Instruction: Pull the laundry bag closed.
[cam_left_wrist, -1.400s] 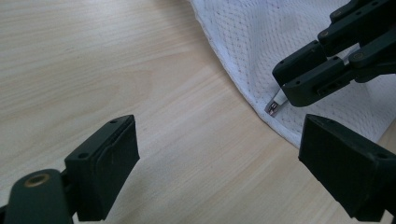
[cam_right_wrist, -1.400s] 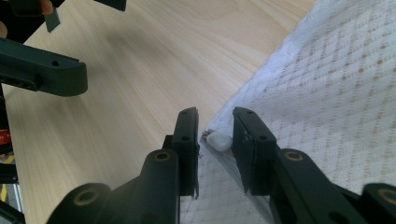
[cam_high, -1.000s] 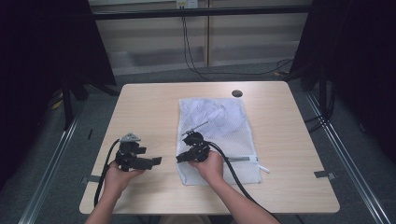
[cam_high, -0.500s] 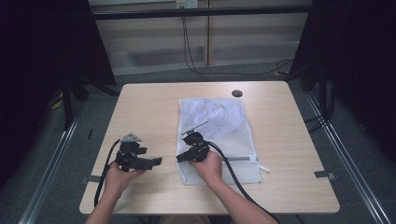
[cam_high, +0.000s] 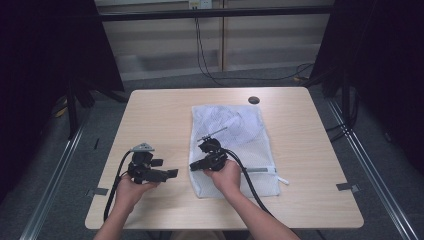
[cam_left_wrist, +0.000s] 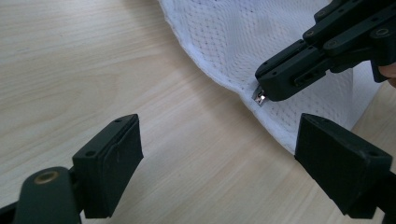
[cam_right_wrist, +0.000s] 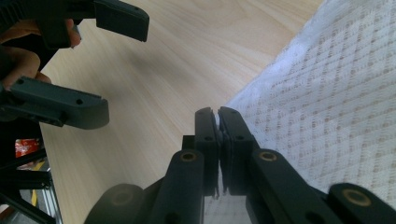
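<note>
A: Where is the white mesh bag (cam_high: 234, 145) sitting?

B: It is lying flat on the wooden desk (cam_high: 155, 115), right of the middle, with its zipper end (cam_high: 260, 170) towards the person's side.

A: What is the right gripper (cam_high: 194, 166) doing?

B: It is resting at the bag's left edge, near the front corner. Its fingers (cam_right_wrist: 205, 128) have just been closing and are now pressed together. In the left gripper view a small shiny metal piece (cam_left_wrist: 259, 96) is poking out at their tip, right on the bag's hem. It looks like the zipper pull, though I cannot tell for certain.

A: And the left gripper (cam_high: 172, 173)?

B: It is hovering over bare desk just beside the bag, pointing towards the right gripper. Its fingers (cam_left_wrist: 112, 163) are standing wide apart, gripping nothing.

A: Are the two grippers touching?

B: No, they are staying close but apart, with a strip of desk between them
</note>
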